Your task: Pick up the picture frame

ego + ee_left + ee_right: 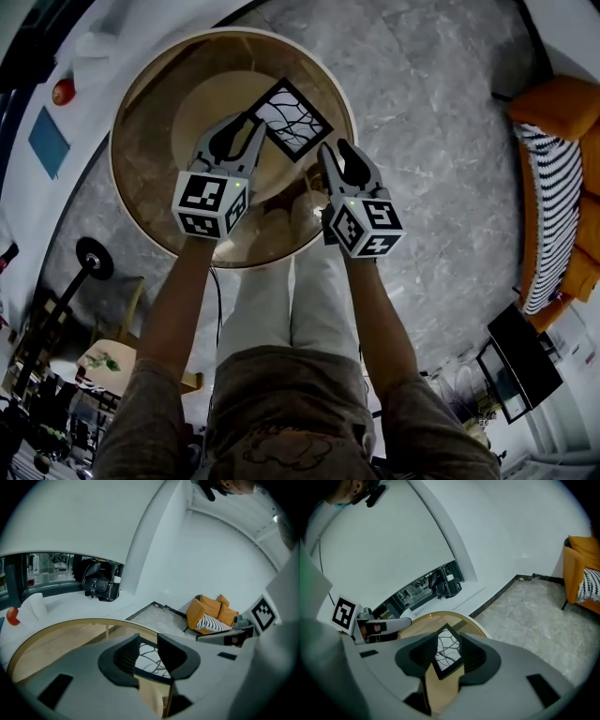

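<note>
The picture frame [291,119] is black with a white picture of dark branches. It lies flat on the round glass-topped table [141,84] with a pale wooden rim. My left gripper [242,133] hovers at the frame's left edge, jaws open. My right gripper [339,157] is just off the frame's lower right side, also open. In the left gripper view the frame [150,662] shows through the gap of the left gripper [149,649]. In the right gripper view the frame [446,651] lies beyond the right gripper [446,657]. Nothing is gripped.
An orange sofa [562,112] with a striped cushion stands at the right on the grey marbled floor. A red object [63,91] and a black bag [98,584] rest on the white ledge behind the table. A black stand base [94,258] sits at the lower left.
</note>
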The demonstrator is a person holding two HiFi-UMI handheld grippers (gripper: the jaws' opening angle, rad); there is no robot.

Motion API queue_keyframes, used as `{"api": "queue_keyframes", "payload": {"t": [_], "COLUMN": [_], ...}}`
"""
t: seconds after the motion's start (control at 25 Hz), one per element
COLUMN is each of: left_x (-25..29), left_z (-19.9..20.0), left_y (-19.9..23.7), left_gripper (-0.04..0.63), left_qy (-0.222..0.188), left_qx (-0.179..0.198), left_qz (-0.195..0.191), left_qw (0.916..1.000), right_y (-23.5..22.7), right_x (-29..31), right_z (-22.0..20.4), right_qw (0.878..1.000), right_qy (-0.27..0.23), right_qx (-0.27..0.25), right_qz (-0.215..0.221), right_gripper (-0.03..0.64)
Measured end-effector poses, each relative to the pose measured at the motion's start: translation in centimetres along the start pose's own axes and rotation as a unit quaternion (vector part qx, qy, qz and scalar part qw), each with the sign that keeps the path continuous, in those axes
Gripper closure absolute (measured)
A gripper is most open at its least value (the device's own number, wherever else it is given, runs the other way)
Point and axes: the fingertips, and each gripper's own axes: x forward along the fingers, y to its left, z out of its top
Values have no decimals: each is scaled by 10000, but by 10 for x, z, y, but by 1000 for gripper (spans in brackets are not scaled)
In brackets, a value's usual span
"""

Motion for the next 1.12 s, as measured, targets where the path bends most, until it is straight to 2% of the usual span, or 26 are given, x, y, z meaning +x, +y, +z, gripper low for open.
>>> {"api": "queue_keyframes", "payload": {"t": [0.08,0.2,0.84,1.12], "left_x": [4,9,50,71], "left_z": [-3,-6,-44,-58], "left_y": [1,4,26,39], "left_gripper": [460,457,457,457], "left_qy": [46,124,574,768], "left_qx": [17,61,408,522], "left_qz": [-15,2,45,13], "left_qw": [10000,9999,9975,9957], "right_y": [-2,-4,-21,-27], "right_x": [2,5,43,52], "right_z": [-3,-9,-55,-62], "right_qw": [9999,9997,9963,9953], "right_qy": [40,147,642,626], "right_qx": [94,166,444,545], "right_qz": [-35,-79,-353,-502], "right_gripper": [448,437,438,439]}}
